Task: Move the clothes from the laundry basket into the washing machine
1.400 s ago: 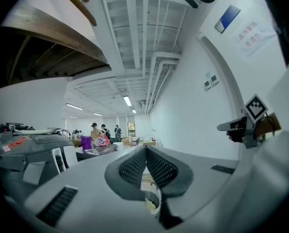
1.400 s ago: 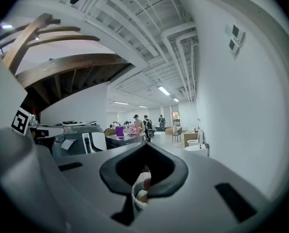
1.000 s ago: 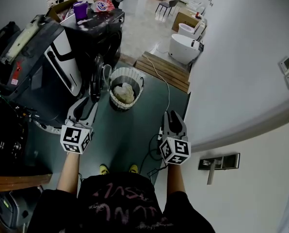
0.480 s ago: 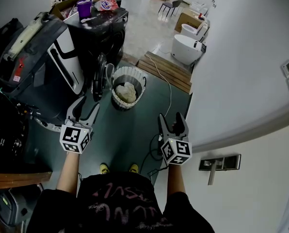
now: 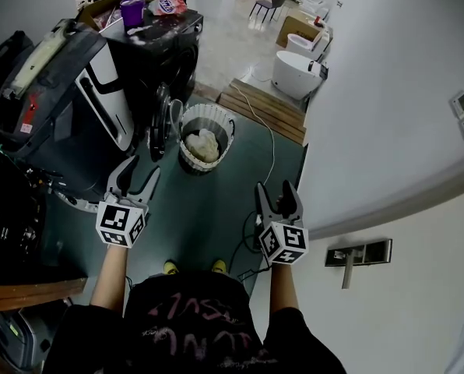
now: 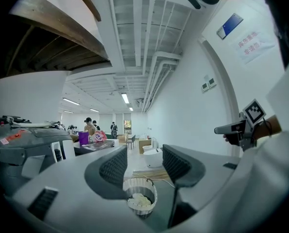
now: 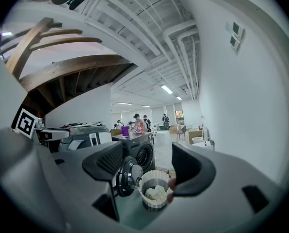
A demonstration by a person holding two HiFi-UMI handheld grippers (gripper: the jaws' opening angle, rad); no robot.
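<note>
The dark grey-green floor [image 5: 216, 209] carries nearly everything here. A white ribbed round laundry basket [image 5: 185, 156] stands upright on it, just beside the open round door [image 5: 160, 123] of a black front-loading washing machine [image 5: 174, 61], which stands at the floor's left edge. Beyond the basket, a low slatted wooden pallet [image 5: 267, 111] lies along the far edge of the dark floor, where paler tiles begin. A thin white cable [image 5: 272, 150] runs from the pallet along the right edge by the wall, towards a tangle of dark cables [image 5: 244, 248] near a pair of yellow shoes [image 5: 171, 267]. On the pale tiles beyond sits a white oval tub [image 5: 294, 75].
</note>
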